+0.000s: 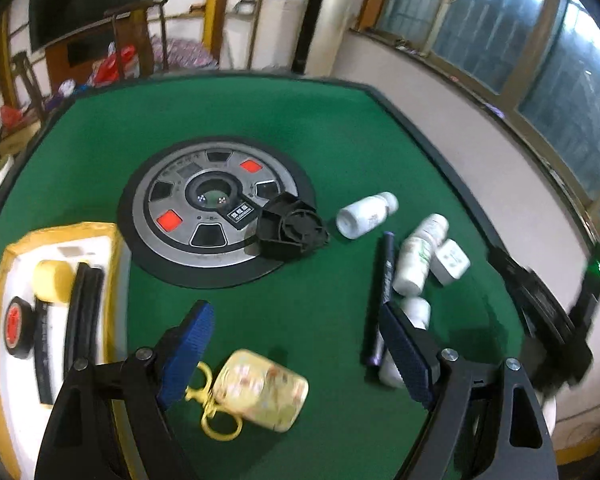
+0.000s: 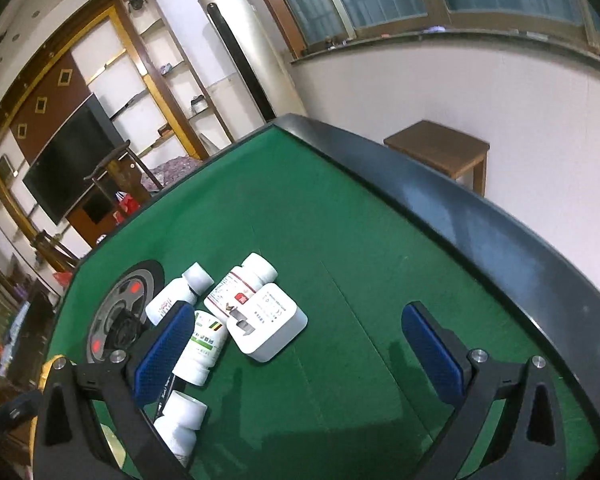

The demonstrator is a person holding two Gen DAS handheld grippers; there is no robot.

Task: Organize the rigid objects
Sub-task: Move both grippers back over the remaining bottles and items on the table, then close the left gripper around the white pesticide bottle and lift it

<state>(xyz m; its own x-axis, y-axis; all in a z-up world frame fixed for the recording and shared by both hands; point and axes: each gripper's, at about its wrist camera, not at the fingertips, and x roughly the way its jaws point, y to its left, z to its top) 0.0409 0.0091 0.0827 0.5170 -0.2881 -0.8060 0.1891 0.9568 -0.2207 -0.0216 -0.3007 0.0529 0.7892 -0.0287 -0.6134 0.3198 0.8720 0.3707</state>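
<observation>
White bottles (image 1: 414,258) and a white charger (image 2: 270,326) lie clustered on the green table (image 1: 320,128), a black pen (image 1: 382,292) beside them. The left gripper (image 1: 296,354) hangs spread and empty above a yellowish case (image 1: 260,390), perhaps a pouch. The right gripper (image 2: 300,354) is spread wide, empty.

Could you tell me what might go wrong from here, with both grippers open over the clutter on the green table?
1. The white bottles lie on their sides, crowded against the white charger; closing the right gripper on one could roll or shove its neighbours.
2. The black pen lies right beside those bottles, so it may get nudged or pinched along with one.
3. The yellow scissors lie partly under the cream case near the left gripper; lifting one could drag the other.
</observation>
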